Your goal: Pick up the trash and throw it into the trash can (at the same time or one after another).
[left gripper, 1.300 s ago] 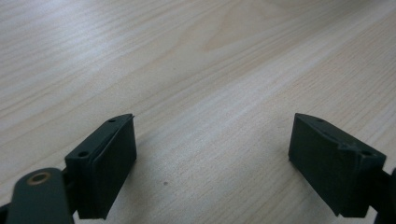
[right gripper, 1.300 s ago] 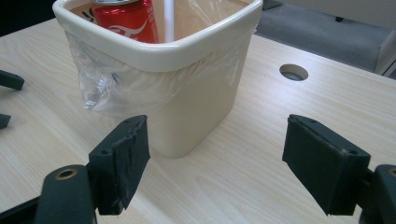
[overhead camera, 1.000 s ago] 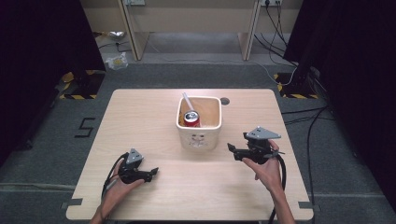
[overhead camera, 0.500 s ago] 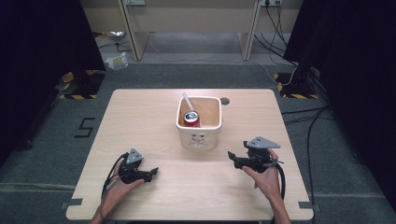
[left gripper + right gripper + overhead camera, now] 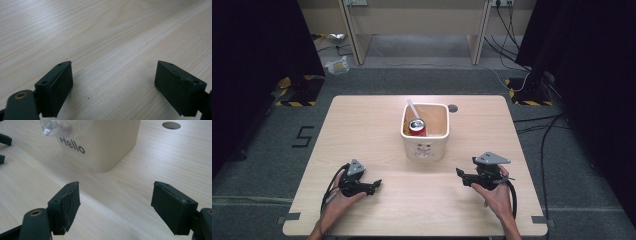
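one bin [image 5: 426,145] holding one can [image 5: 417,127], between two empty hand-held grippers.

Pale wood table [image 5: 362,130] fills the middle of the frame in front of me, round cable hole [image 5: 453,107] near its far edge, right of centre. Grey carpet around it: a taped "5" [image 5: 303,136] at left, a crumpled clear bag [image 5: 337,65] upper left. Yellow-and-black striped floor plates [image 5: 294,92] sit at both sides, and black cables [image 5: 542,135] run down the right.
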Demonstrator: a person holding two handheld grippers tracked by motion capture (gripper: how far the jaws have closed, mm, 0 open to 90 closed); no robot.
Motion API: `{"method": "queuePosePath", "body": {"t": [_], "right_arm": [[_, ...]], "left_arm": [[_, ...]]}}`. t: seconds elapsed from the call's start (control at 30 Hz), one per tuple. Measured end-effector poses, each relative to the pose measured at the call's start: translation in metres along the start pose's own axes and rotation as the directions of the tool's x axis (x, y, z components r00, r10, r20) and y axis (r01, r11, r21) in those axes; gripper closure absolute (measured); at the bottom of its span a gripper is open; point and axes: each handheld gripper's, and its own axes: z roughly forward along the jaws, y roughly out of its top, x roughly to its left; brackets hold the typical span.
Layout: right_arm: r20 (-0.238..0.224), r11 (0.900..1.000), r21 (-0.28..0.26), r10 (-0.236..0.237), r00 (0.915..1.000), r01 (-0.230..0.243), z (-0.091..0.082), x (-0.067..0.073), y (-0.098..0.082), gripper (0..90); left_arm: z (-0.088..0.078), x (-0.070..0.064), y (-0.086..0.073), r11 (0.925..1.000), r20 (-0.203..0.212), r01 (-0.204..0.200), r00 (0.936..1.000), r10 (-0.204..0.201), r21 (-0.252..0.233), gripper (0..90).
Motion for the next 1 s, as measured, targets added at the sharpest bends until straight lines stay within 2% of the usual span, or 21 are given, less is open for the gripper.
{"method": "queuePosePath", "body": {"t": [0.53, 1.0], "right_arm": [[0.014, 0.999, 0.038, 0.026, 0.9996, -0.027, -0.005, -0.008, -0.022, 22.8], [0.008, 0.996, 0.083, 0.036, 0.9993, -0.037, -0.005, -0.004, -0.041, 22.5]], "left_arm": [[0.000, 0.000, 0.000, 1.0000, 0.002, 0.001, 1.0000, -0.001, 0.001, 14.3], [0.000, 0.000, 0.000, 1.0000, 0.000, 0.000, 1.0000, 0.000, 0.000, 14.3]]}}
